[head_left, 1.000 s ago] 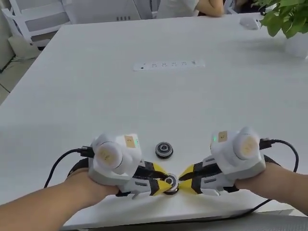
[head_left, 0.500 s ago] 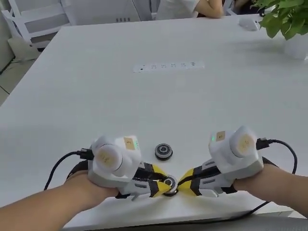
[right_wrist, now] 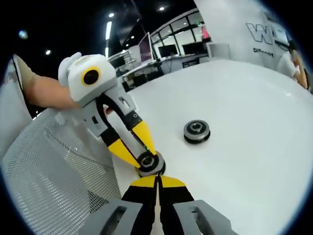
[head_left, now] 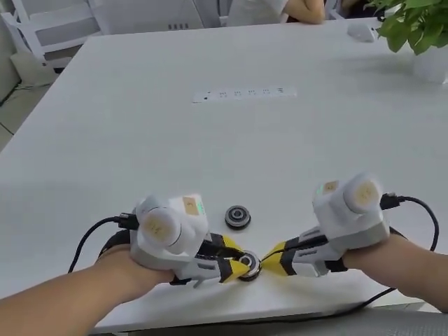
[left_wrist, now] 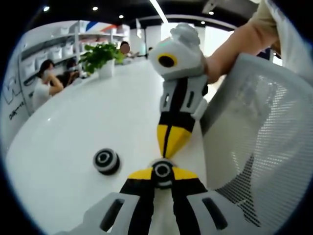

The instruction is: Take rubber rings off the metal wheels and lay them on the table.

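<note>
Tilting higher now, right tongs (head_left: 270, 264) (tips together) meet wheel (head_left: 249, 267).

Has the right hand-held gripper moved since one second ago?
Yes: the right hand-held gripper swung its rear toward the power strip; its tip stayed by the wheel.

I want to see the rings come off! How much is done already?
Nothing looks finished yet. The left gripper is shut on one wheel at the near edge of the table, and the right gripper, tips closed, touches its rim. The second wheel lies on the table with its black ring on, so both rings are left.
</note>
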Available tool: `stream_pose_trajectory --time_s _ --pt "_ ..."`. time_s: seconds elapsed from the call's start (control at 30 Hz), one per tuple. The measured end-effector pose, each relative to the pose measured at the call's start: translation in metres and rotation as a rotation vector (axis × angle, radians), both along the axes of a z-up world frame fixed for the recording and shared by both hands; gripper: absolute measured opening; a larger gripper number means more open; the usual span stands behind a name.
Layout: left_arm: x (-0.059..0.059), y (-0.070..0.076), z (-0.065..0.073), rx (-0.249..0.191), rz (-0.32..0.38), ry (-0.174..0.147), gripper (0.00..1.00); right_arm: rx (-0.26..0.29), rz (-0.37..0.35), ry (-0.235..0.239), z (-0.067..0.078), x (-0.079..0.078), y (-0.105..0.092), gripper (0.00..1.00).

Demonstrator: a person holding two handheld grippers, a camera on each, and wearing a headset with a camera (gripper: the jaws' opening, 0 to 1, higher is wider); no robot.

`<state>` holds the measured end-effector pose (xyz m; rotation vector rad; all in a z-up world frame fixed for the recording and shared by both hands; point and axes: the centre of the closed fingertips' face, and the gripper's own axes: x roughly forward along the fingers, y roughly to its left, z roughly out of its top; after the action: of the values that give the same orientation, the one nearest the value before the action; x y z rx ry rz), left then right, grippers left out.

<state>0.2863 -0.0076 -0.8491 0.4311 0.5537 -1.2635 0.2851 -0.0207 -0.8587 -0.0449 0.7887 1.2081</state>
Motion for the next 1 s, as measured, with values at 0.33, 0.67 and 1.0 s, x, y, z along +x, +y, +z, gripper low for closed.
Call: stream_pose_trajectory --time_s 0.33,0.67,1.0 --pt "0.0011 -0.0018 -0.0004 0.01 0.029 0.006 0.13 0.063 -0.067 0.057 0.0047 0.0056 -0.0004 0.0" --pt "0.0023 -0.0041 -0.0014 0.04 0.059 -0.003 0.12 0.099 -0.1 0.105 0.0081 0.0052 0.0012 0.0" --pt "0.0018 -0.0037 -0.0015 0.045 0.058 -0.003 0.12 0.103 -0.086 0.113 0.0086 0.0025 0.0036 0.0"
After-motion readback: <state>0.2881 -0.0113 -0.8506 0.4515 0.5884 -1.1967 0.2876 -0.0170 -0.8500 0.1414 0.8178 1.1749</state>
